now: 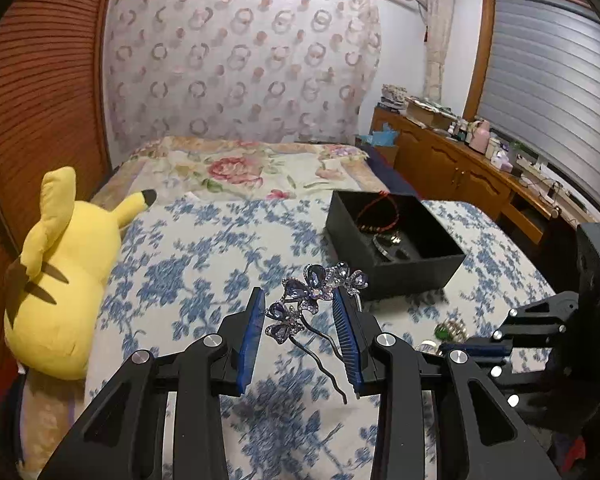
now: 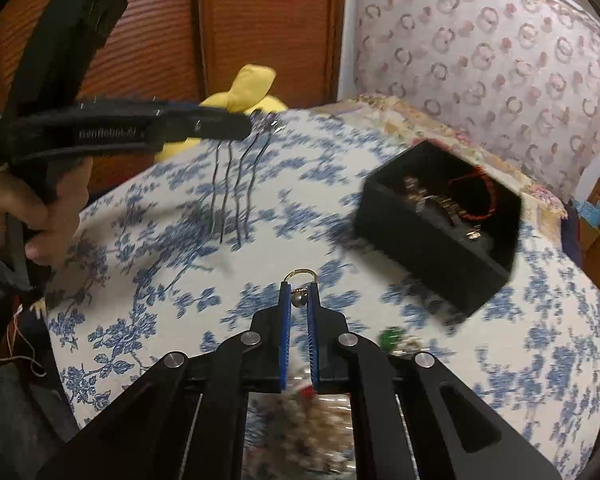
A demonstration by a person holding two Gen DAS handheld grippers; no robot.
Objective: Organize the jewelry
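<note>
A black jewelry box [image 1: 392, 236] sits on the blue-flowered bedspread; it holds a red cord bracelet [image 1: 380, 210] and other pieces. My left gripper [image 1: 300, 304] is shut on a blue-jewelled flower hairpin [image 1: 320, 288], held above the bed just left of the box; its dark prongs hang down. In the right wrist view the box [image 2: 440, 220] lies ahead to the right, and the hairpin's prongs [image 2: 236, 184] hang from the left gripper at upper left. My right gripper [image 2: 299, 292] is shut on a small gold ring with a bead [image 2: 300, 278], above the bedspread.
A yellow Pikachu plush [image 1: 56, 276] lies on the bed's left side. A loose heap of jewelry [image 1: 450, 330] lies on the bedspread near the right gripper, blurred below its fingers [image 2: 316, 412]. A wooden dresser [image 1: 460, 168] with clutter stands at right under a shuttered window.
</note>
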